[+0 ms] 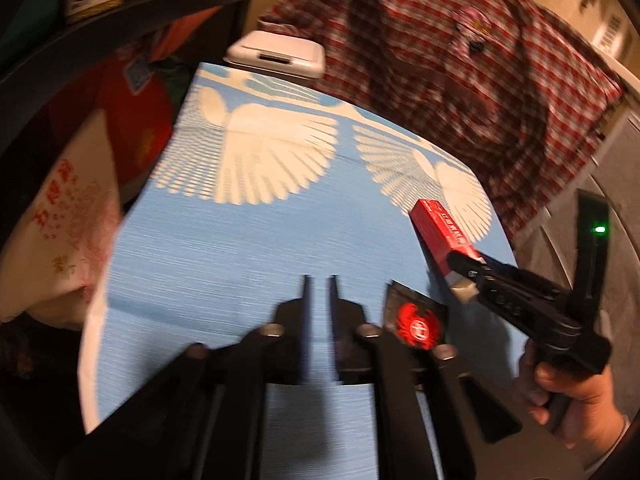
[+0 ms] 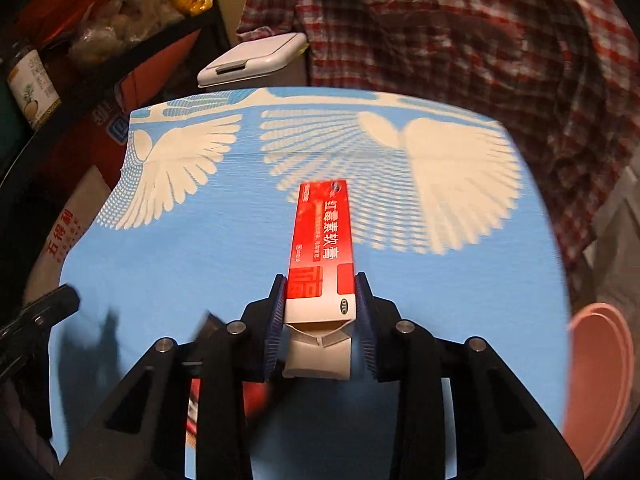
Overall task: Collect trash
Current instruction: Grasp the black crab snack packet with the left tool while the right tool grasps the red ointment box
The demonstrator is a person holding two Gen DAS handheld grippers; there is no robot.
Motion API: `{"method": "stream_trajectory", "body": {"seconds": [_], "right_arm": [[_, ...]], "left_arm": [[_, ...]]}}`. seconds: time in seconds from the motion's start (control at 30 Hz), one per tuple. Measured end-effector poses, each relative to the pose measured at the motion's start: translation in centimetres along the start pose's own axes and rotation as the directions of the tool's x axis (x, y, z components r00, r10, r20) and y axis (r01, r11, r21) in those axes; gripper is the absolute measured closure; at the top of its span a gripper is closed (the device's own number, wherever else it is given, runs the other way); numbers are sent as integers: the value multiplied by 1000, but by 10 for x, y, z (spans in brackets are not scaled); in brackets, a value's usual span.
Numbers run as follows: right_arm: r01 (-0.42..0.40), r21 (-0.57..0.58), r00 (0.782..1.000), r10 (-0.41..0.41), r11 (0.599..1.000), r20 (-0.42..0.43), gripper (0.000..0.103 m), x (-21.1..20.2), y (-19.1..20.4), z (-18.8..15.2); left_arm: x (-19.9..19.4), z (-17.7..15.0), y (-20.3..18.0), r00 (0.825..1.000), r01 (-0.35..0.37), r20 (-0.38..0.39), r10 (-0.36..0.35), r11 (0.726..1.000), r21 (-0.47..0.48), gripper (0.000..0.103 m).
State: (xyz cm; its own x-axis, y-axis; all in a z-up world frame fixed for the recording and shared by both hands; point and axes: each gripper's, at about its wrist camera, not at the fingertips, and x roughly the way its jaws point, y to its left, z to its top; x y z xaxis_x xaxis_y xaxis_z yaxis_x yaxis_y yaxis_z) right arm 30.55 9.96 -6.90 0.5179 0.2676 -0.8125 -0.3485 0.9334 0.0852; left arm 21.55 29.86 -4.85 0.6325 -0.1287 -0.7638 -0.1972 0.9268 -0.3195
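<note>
Blue surface (image 2: pixel 200 260) printed with white wing shapes, seen from two wrist cameras. Right gripper (image 2: pixel 321 292) clamped on the white, open-flapped end of a long red box (image 2: pixel 322 236) with Chinese lettering, held lengthwise and pointing away over the surface. From the left view, same red box (image 1: pixel 444 228) near the surface's right edge, pinched by the right gripper (image 1: pixel 464 268), with a hand (image 1: pixel 576 400) on its handle. Left gripper (image 1: pixel 319 286) low over the blue surface, fingers nearly together with a narrow gap, holding nothing. Just right of it, a dark wrapper (image 1: pixel 416 320) with a red emblem lying flat. White lidded bin (image 2: pixel 252 60) beyond the far edge, beside a red plaid cloth (image 2: pixel 480 40).
</note>
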Motion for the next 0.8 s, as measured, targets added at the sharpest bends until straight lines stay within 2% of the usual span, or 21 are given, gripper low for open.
{"method": "stream_trajectory", "body": {"seconds": [0.03, 0.1, 0.17, 0.23, 0.3, 0.43, 0.57, 0.63, 0.67, 0.73, 0.8], "right_arm": [[5, 0, 1000, -5, 1000, -3, 69, -6, -8, -4], [7, 12, 1000, -7, 1000, -16, 69, -15, -24, -15], [14, 20, 999, -13, 1000, -33, 69, -18, -38, -23], [22, 22, 999, -21, 1000, -47, 69, -21, -47, -34], [32, 20, 998, -31, 999, -51, 69, -23, -53, -43], [35, 37, 998, -34, 999, -47, 69, -32, -63, -56], [41, 23, 998, -40, 999, -50, 69, -39, -67, -60], [42, 14, 998, -42, 999, -50, 69, -43, -68, -61], [42, 12, 998, -41, 999, -51, 69, -45, -69, -61], [42, 9, 998, -41, 999, -53, 69, -48, -71, -63], [42, 6, 998, -42, 999, -55, 69, -52, -74, -65]], "left_arm": [[2, -2, -5, 1000, 6, -3, -6, 1000, 12, 60], [9, -7, -17, 1000, 22, -17, -22, 999, 45, 51], [17, -12, -29, 999, 33, -40, -29, 996, 81, 48], [26, -18, -41, 998, 31, -64, -23, 992, 119, 33], [35, -25, -53, 996, 20, -88, -6, 988, 155, 24], [52, -40, -76, 990, -16, -129, 50, 969, 248, 20], [64, -50, -94, 982, -96, -120, 143, 937, 337, 19], [64, -50, -95, 980, -112, -114, 160, 932, 344, 19], [64, -49, -94, 980, -114, -115, 160, 936, 334, 20], [62, -47, -91, 980, -122, -113, 165, 941, 314, 35], [60, -44, -87, 979, -125, -117, 165, 948, 293, 41]]}}
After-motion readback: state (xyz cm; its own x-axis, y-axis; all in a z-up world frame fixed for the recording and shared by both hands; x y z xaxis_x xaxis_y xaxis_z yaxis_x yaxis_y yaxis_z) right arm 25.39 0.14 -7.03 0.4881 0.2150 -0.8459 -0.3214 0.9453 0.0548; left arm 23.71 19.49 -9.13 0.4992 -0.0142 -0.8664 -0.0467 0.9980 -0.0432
